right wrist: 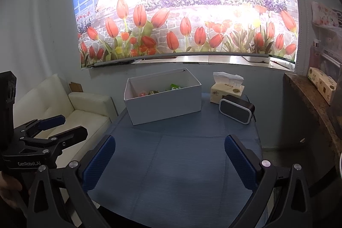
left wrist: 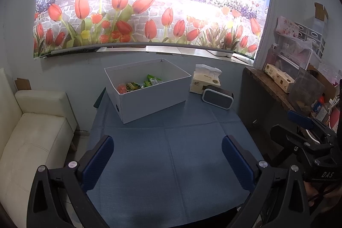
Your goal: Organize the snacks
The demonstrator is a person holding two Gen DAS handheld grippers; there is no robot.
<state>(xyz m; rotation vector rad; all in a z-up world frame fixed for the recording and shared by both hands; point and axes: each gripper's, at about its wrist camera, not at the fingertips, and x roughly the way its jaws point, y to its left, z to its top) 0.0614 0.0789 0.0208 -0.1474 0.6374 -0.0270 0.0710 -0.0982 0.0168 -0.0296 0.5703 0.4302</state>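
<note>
Snacks (left wrist: 140, 83) lie inside the white box (left wrist: 154, 95) at far side of the blue surface (left wrist: 171, 164). Prob. light, crinkly packets, slippery; best to pinch at edge seam. Left gripper (left wrist: 167, 160) and right gripper (right wrist: 170, 161): jaws wide open, holding nothing. Tissue pack (left wrist: 206, 81) and speaker (left wrist: 218, 95) stand beside box; box walls limit reach.

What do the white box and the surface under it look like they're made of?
The white box looks like matte cardboard or paperboard: thin straight walls, crisp folded corners, no gloss, and a small round hole in its short side. The table cover looks like blue-grey woven fabric, with a fine weave texture and fold creases crossing it. The table under it is hidden, so I cannot tell its material.
</note>
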